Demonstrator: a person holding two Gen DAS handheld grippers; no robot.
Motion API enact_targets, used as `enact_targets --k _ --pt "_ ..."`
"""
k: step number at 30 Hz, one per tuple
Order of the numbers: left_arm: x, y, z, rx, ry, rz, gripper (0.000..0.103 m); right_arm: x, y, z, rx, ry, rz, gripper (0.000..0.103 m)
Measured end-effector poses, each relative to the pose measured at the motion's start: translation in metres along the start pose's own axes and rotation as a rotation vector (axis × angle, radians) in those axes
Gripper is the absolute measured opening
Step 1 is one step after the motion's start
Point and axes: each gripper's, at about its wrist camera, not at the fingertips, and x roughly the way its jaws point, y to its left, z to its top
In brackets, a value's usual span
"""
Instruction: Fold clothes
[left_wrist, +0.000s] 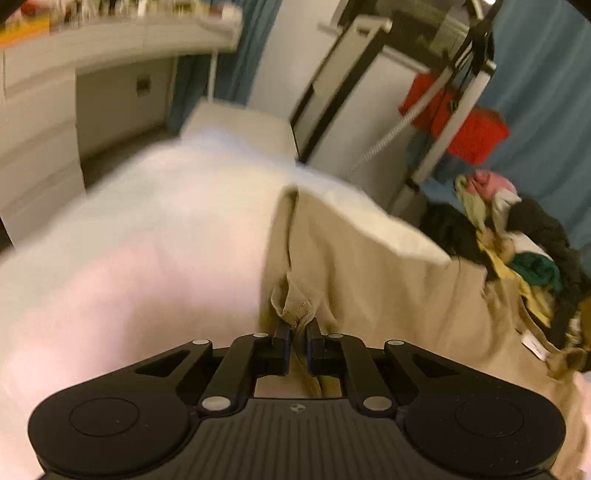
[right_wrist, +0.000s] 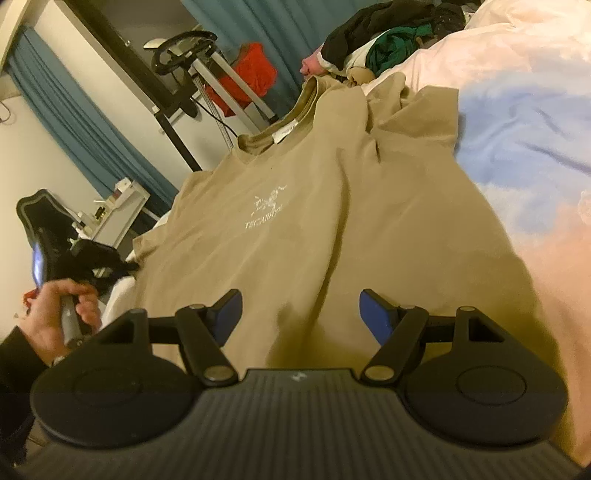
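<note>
A: Left gripper (left_wrist: 296, 341)?
B: Narrow, pinched on a bunched edge of the tan t-shirt (left_wrist: 369, 266), fabric puckered at the pads. Left view blurred.

A: Right gripper (right_wrist: 301, 314)?
B: Spread wide, blue pads (right_wrist: 373, 312) apart, nothing between, hovering over the shirt's lower part.

A: Shirt location?
B: Spread front-up on the bed cover (right_wrist: 517, 110), pale pink and blue. Collar (right_wrist: 280, 129) toward 12 o'clock in right view, white logo (right_wrist: 266, 210) mid-chest, sleeve rumpled around 1 o'clock.

A: Other stuff?
B: Clothes pile (right_wrist: 388, 40) beyond the collar at 1 o'clock. Hand (right_wrist: 55, 317) at 9 o'clock gripping the other tool's handle. Red cloth (right_wrist: 255, 70) draped on a stand at 11. Blue curtain (right_wrist: 81, 122) at 10.
</note>
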Motion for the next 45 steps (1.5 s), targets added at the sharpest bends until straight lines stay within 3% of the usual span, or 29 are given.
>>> enact_targets --k 5,8,11,14,19,24,28,32,36,37,39,41,42,45 --pt "-0.041 0.027 -0.034 -0.015 0.093 -0.084 0.034 -0.013 -0.001 0.006 -0.034 -0.008 -0.013 0.073" --pt "-0.09 0.047 -0.071 0.038 0.173 -0.117 0.037 -0.02 -0.002 0.009 -0.055 -0.013 -0.021 0.073" --pt "-0.129 0.057 -0.109 0.06 0.211 -0.139 0.043 -0.031 -0.004 0.01 -0.069 0.006 -0.024 0.073" --pt "-0.163 0.062 -0.15 0.066 0.248 -0.163 0.044 -0.047 -0.007 0.007 -0.062 0.043 -0.014 0.072" --pt "-0.185 0.071 -0.199 0.01 0.295 -0.232 0.043 -0.098 -0.011 0.003 -0.034 0.05 0.0 0.071" --pt "-0.196 0.063 -0.21 0.086 0.263 -0.258 0.044 -0.144 -0.011 -0.016 -0.083 0.078 -0.069 0.071" --pt "-0.2 0.058 -0.214 0.139 0.261 -0.258 0.044 -0.16 -0.032 -0.036 0.013 0.12 -0.139 0.071" --pt "-0.187 0.055 -0.212 0.118 0.275 -0.263 0.043 -0.157 -0.054 -0.053 0.144 0.148 -0.221 0.065" --pt "-0.176 0.061 -0.214 0.051 0.312 -0.277 0.042 -0.139 -0.049 -0.061 0.12 0.2 -0.258 0.064" --pt "-0.175 0.062 -0.214 0.047 0.309 -0.279 0.042 -0.135 -0.047 -0.062 0.112 0.21 -0.259 0.061" --pt "-0.174 0.064 -0.213 0.036 0.304 -0.285 0.042 -0.127 -0.044 -0.066 0.095 0.246 -0.238 0.035" --pt "-0.172 0.065 -0.214 0.029 0.306 -0.286 0.041 -0.122 -0.041 -0.069 0.086 0.274 -0.214 0.03" --pt "-0.171 0.065 -0.214 0.025 0.307 -0.286 0.041 -0.122 -0.039 -0.069 0.089 0.274 -0.205 0.017" --pt "-0.168 0.064 -0.216 0.021 0.313 -0.284 0.041 -0.126 -0.042 -0.066 0.115 0.245 -0.22 0.005"
